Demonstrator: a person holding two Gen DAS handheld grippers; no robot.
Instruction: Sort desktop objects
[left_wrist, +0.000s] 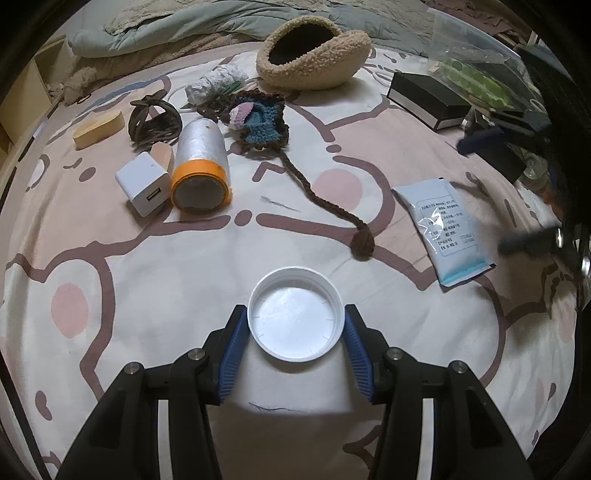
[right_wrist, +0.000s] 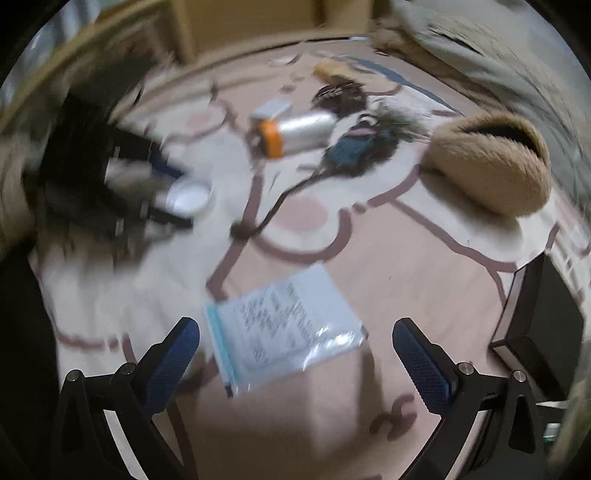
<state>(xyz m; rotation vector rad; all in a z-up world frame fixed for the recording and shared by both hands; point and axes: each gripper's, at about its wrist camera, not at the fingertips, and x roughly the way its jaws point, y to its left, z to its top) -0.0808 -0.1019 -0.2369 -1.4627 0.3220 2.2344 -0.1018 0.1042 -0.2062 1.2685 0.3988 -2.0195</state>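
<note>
Left wrist view: bed sheet (left_wrist: 147, 280) with a pink cartoon print fills the frame. Fleece basket (left_wrist: 314, 51) upper centre, mouth facing the camera. Black box (left_wrist: 428, 99) upper right. Light-blue packet (left_wrist: 443, 232) right of centre, lying flat. Plastic roll with an orange end (left_wrist: 201, 162) left of centre, white charger (left_wrist: 144, 182) touching its left side, knitted pouch (left_wrist: 258, 118) with a long cord just right of it. Brown hair claw (left_wrist: 153, 118) and a wooden block (left_wrist: 98, 129) upper left. White lid (left_wrist: 295, 314) bottom centre, open side up, sits between the blue pads of the left gripper (left_wrist: 295, 325); both pads touch the rim, so it looks clamped.

Right wrist view, heavily motion-blurred: right gripper (right_wrist: 295, 347) gapes wide with nothing in it, above the packet (right_wrist: 284, 325), which lies lower centre between the fingers but apart from them.

Risks, as judgement: the lid is shallow and held only at its rim, so it could pop out if squeezed harder or tilted. The packet is thin and flat on soft bedding; the fingers may pinch sheet or slide over it. The two grippers are near each other, so they could collide.

Only the right view shows the left gripper from outside, at middle left, carrying the lid. Only the left view shows objects sharply.
</note>
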